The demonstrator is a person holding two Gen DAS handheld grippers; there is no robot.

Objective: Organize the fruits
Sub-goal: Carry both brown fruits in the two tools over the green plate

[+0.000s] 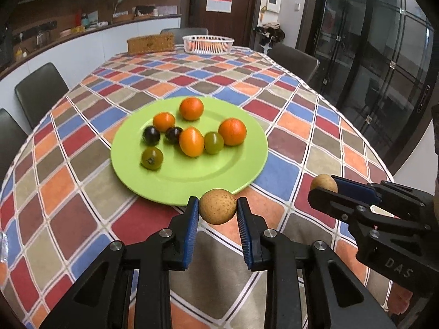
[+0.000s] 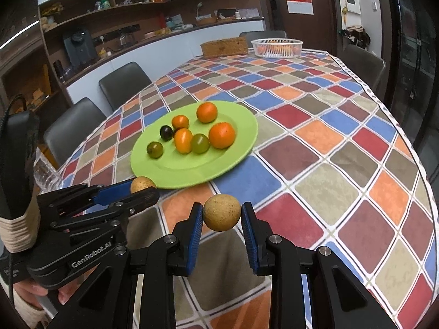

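The left tool (image 1: 217,209) is clenched on a round, speckled tan-brown fruit (image 1: 217,205) pinched between its blue ribbed pads, held above the checkered desk (image 1: 315,148) just off the near rim of the round lime-green plate (image 1: 175,183), at about six o'clock from the plate's centre. The right tool (image 2: 221,215) grasps a second speckled tan fruit (image 2: 221,212) the same way, near the plate's five o'clock side. On the plate lie orange, dark purple and olive-green small fruits (image 1: 191,141), clustered from the centre toward ten o'clock, leaving the near half bare. A white slatted basket (image 1: 207,44) with orange fruit stands far off at twelve o'clock. The step in hand looks like carrying each tan fruit to the plate; doing it well probably means clearing the rim, lowering onto the bare near half away from the cluster, and releasing only when the fruit rests, since round fruit rolls.
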